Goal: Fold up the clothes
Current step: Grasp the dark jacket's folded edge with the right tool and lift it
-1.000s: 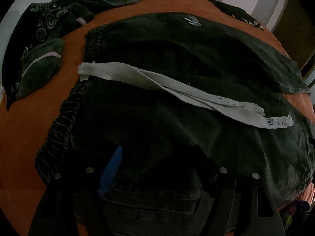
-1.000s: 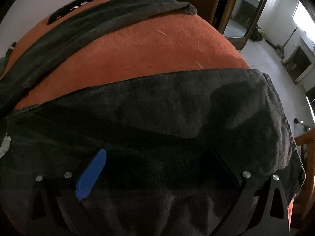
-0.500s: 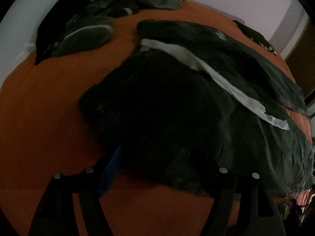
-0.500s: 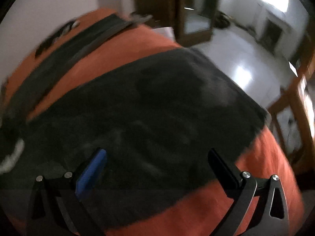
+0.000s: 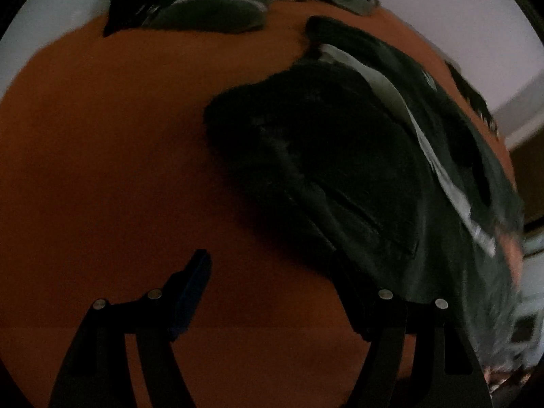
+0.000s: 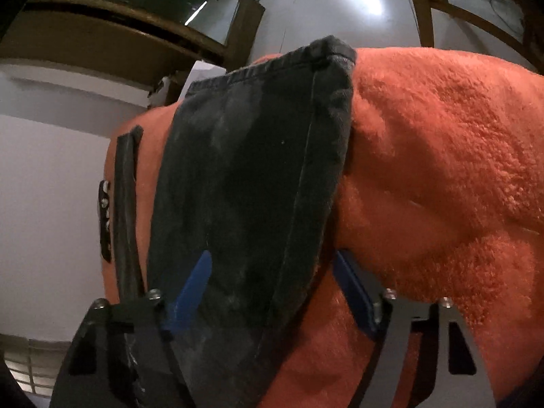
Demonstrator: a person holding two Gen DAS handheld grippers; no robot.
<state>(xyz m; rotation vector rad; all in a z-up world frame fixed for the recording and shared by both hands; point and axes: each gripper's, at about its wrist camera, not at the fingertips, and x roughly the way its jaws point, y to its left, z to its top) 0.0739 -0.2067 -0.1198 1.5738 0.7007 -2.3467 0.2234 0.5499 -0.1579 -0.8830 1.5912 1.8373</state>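
1. Looking through the left wrist view: the left gripper (image 5: 268,272) hangs over bare orange blanket (image 5: 102,170), jaws fairly wide with nothing between them. A second ago its fingers sat over the dark trousers (image 5: 340,156); now the waist end lies ahead and to the right, the right finger at the garment's near edge.
2. Same view, task item: the trousers lie spread across the blanket with a pale lining strip (image 5: 425,142) running along them. They are not yet folded.
3. Same view, surroundings: a heap of dark green clothes (image 5: 210,10) sits at the far edge of the blanket against a pale wall. The frame is dim and blurred at the right.
4. Right wrist view: the right gripper (image 6: 272,282) has swung from the broad middle of the leg to its hem end. Its jaws are closing, with the trouser leg (image 6: 244,176) running between them; the pads do not yet appear to press it.
5. Same view, meaning for the task: judged from both positions, the hands have shifted to opposite ends of the garment, likely to take waist and hem for a lengthwise fold. Neither end is gripped yet.
6. Same view, surface and room: the blanket (image 6: 442,170) is a thick orange pile. A second dark strip of fabric (image 6: 125,204) lies beside the leg. Beyond are a glossy pale floor (image 6: 340,3), a wooden cabinet (image 6: 119,34) and a wooden frame at the upper right.
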